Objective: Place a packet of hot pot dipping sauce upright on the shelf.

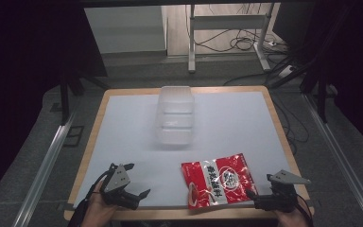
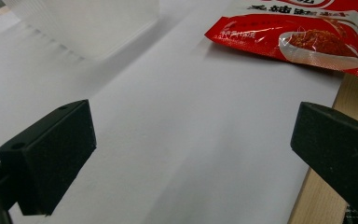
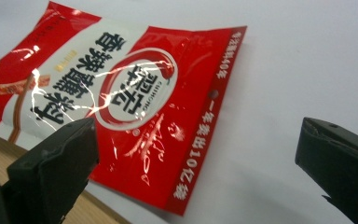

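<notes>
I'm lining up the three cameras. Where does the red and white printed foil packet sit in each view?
High view: red and white foil packet at near edge, right of centre.
Left gripper view: top right.
Right gripper view: left and centre.
Shared landmark: wooden table edge under the packet's corner.

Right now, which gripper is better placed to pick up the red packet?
Right. The right gripper sits open beside the red packet's near right corner, its jaws already reaching over that edge in its own view. The left gripper, also open, is farther off across bare white table.
</notes>
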{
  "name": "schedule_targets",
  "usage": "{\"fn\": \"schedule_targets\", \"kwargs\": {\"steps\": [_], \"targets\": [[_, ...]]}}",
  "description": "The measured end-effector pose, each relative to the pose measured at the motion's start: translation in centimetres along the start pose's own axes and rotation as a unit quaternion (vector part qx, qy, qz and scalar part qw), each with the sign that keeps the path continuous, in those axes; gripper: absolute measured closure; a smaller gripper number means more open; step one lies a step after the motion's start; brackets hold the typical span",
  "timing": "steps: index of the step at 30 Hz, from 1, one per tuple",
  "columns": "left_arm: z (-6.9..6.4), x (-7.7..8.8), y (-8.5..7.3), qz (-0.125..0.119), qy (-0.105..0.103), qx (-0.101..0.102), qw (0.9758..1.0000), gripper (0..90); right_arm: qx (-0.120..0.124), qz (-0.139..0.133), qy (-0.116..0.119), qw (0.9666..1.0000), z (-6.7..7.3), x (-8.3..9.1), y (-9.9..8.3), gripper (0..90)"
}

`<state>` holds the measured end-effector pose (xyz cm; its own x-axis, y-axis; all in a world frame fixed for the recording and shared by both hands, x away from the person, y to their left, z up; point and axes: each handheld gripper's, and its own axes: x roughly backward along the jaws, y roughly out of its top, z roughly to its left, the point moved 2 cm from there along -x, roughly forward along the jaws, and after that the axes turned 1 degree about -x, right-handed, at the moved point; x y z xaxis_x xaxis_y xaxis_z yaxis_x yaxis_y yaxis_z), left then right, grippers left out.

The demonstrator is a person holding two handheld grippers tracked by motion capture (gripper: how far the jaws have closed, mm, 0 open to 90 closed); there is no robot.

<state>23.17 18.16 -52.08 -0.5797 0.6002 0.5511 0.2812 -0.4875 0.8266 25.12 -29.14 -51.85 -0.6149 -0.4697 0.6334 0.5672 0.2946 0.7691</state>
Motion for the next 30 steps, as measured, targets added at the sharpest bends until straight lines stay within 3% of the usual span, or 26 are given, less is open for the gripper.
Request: {"fn": "schedule_targets", "kwargs": {"steps": [4, 12, 17, 20, 30], "targets": [[0.0, 0.0, 0.0, 0.001, 0.0, -0.002, 1.0, 0.0, 0.005, 0.006, -0.001, 1.0, 0.1, -0.5, 0.2, 1.5], [-0.1, -0.1, 0.0, 0.003, -0.003, -0.004, 1.0, 0.0, 0.015, 0.035, 0.025, 0.999, 0.4, -2.3, 0.4, 1.5], [-0.2, -0.2, 0.0, 0.005, -0.002, -0.006, 1.0, 0.0, 0.01, 0.057, 0.057, 0.9967, 0.6, -3.5, 0.6, 1.2], [-0.2, -0.2, 0.0, 0.005, -0.003, -0.006, 1.0, 0.0, 0.006, 0.066, 0.064, 0.9958, 0.6, -3.9, 0.6, 1.7], [-0.3, -0.3, 0.1, 0.008, -0.003, -0.009, 0.9999, 0.0, 0.017, 0.071, 0.107, 0.9916, 1.7, -5.0, 1.4, 4.3]]}}
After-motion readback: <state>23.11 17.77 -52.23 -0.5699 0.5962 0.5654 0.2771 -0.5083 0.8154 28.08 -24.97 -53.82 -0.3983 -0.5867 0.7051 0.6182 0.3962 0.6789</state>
